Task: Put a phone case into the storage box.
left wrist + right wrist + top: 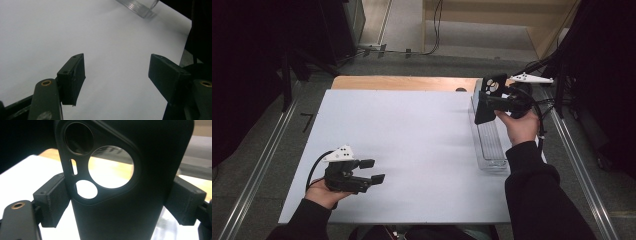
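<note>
**Phone case clamped in right gripper, left gripper empty**

Right gripper (488,102) at far right of table (412,145), above far end of clear plastic tray (490,145). Jaws closed on black phone case (488,97), one pad pressing each long edge. Case held upright, camera-cutout end up. In right gripper view: phone case (125,182) gripped across its width below the cutout cluster, with fingers (52,200) tight against the sides; white sheet and wooden table edge visible through the lens holes. Case lifted, not resting in tray; whether its lower end touches the tray rim, cannot tell.

Left gripper (372,171) at near left, low over white sheet, well apart from tray and case. Jaws spread wide, nothing between. In left gripper view: fingers (72,80) parted over bare white surface, corner of tray (142,7) at top edge.

Person's sleeves entering from bottom, one hand on each gripper.
</note>
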Action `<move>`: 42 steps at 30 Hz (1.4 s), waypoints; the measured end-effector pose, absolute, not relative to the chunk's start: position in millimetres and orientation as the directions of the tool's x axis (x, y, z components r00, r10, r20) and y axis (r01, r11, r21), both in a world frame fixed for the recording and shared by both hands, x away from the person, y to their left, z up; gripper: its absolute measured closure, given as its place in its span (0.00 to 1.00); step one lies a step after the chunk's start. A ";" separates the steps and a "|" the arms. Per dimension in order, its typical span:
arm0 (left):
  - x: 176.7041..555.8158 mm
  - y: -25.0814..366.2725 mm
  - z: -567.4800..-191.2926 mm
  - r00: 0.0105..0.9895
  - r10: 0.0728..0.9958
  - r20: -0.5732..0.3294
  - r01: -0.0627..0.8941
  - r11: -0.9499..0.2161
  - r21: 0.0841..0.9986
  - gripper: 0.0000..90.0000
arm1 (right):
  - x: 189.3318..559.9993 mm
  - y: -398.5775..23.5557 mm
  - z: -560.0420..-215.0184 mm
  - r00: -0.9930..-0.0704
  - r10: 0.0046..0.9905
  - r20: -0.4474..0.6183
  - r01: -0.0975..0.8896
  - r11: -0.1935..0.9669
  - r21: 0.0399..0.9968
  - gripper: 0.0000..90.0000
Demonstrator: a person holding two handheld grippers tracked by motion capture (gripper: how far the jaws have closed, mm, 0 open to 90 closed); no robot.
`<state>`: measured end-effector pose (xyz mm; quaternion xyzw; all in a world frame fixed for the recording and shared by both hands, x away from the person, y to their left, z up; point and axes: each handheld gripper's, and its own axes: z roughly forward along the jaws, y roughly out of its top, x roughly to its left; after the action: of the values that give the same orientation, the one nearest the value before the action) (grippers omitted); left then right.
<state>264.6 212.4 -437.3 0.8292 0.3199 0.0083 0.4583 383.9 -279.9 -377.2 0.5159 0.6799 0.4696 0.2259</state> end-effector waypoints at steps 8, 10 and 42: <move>264.1 215.9 -437.4 0.790 0.550 -0.271 0.521 -0.368 0.770 0.33 | 413.9 -287.2 -404.2 -0.204 0.966 0.160 0.507 -0.036 0.861 0.14; 264.6 216.3 -437.5 0.790 0.548 -0.277 0.522 -0.363 0.771 0.33 | 422.1 -287.4 -411.9 -0.188 0.967 0.170 0.520 -0.049 0.853 0.14; 267.2 211.7 -444.7 0.797 0.526 -0.296 0.534 -0.384 0.753 0.33 | 459.0 -269.7 -450.7 -0.123 0.984 0.127 0.580 -0.033 0.814 0.00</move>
<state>267.2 211.7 -444.7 0.8320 0.3185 -0.0041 0.4542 459.0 -269.7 -450.7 0.6076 0.6437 0.3837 0.2633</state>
